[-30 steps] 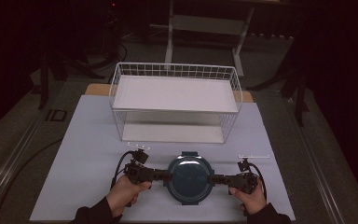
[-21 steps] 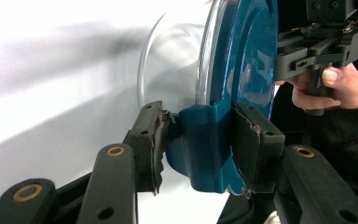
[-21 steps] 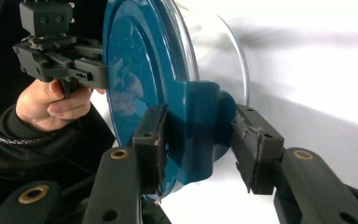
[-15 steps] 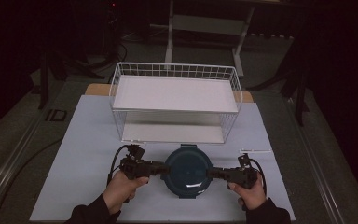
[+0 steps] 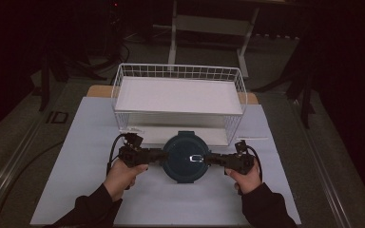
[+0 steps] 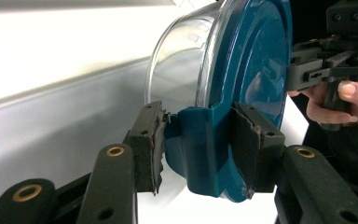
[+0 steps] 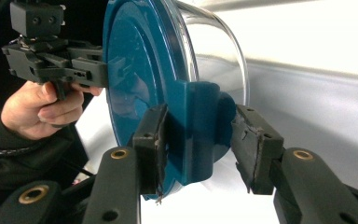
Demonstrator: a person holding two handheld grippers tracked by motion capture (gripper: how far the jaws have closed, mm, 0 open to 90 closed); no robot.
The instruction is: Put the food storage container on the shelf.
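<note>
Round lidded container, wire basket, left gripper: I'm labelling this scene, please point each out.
Round lidded container (image 5: 185, 156): high view, middle of its blue lid.
Wire basket (image 5: 178, 71): high view, back rim wall.
Left gripper (image 6: 200, 144): left gripper view, between its fingertips, at the lid's clasp.

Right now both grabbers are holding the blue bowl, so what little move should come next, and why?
Probably carry the container a little farther forward, level, toward the wire basket. The left gripper and right gripper each clamp a lid latch on opposite sides, the glass bowl seems clear of the white mat, and the basket stands directly ahead, so keeping both hands even should stop it tipping.
</note>
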